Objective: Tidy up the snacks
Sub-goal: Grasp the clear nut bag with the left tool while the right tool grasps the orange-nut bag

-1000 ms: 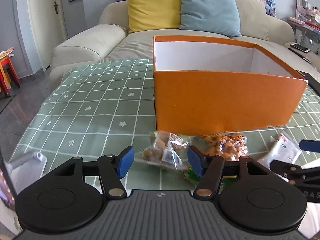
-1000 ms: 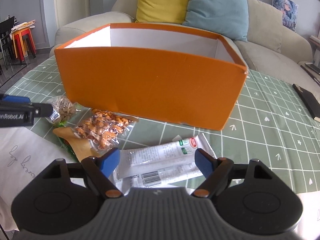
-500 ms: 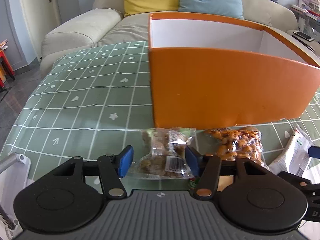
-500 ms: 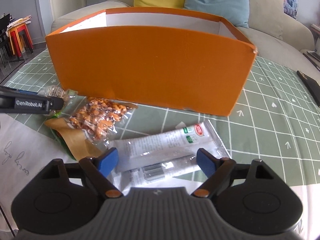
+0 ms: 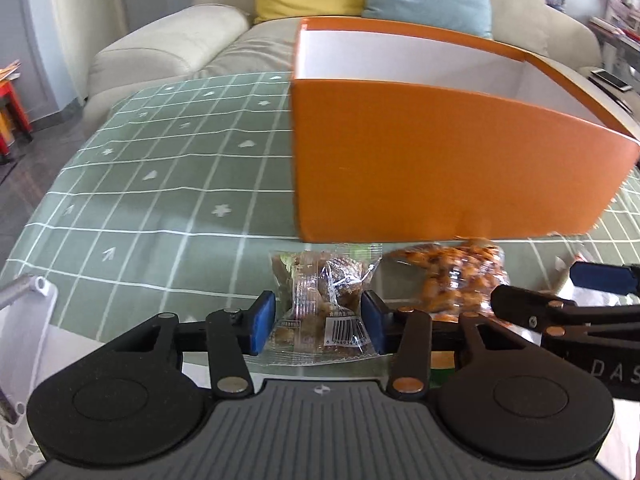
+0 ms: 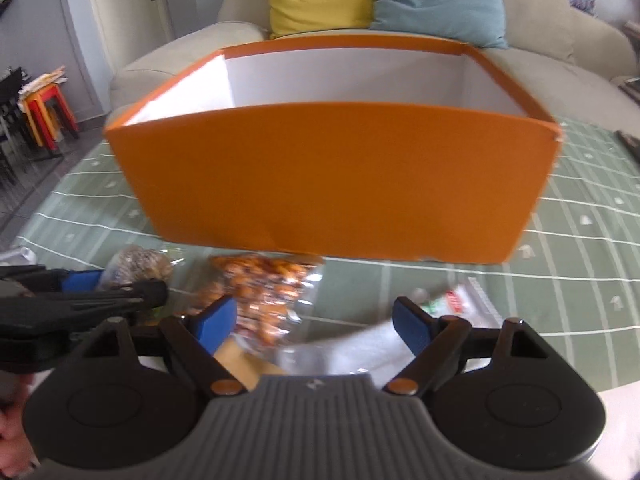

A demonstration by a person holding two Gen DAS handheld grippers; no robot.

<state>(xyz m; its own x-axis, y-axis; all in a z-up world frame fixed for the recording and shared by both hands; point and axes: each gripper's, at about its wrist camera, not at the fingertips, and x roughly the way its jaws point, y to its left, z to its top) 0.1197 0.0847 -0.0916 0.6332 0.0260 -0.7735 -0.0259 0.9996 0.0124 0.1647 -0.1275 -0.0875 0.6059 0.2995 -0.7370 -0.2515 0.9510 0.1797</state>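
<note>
A clear bag of brown snacks [image 5: 320, 284] lies on the green checked tablecloth [image 5: 160, 200] in front of the orange box [image 5: 440, 168]. My left gripper [image 5: 318, 320] has it between its blue pads, which touch both sides as the jaws are closing. To its right is a bag of orange snacks [image 5: 452, 276]. In the right wrist view my right gripper [image 6: 312, 316] stands open over the table, between the orange snacks [image 6: 264, 284] and a white packet [image 6: 452, 304], gripping nothing. The orange box [image 6: 332, 176] shows bare white inner walls.
A beige sofa [image 5: 168, 48] with a yellow and a blue cushion stands behind the table. Red stools [image 6: 48, 116] are at the far left. A white bag with a metal handle [image 5: 24, 292] lies by the left gripper. A tan card [image 6: 240, 364] lies under the orange snacks.
The left jaws have narrowed from wide apart to touching the brown snack bag. The right gripper has swung left, from over the white packet toward the orange snacks, staying open.
</note>
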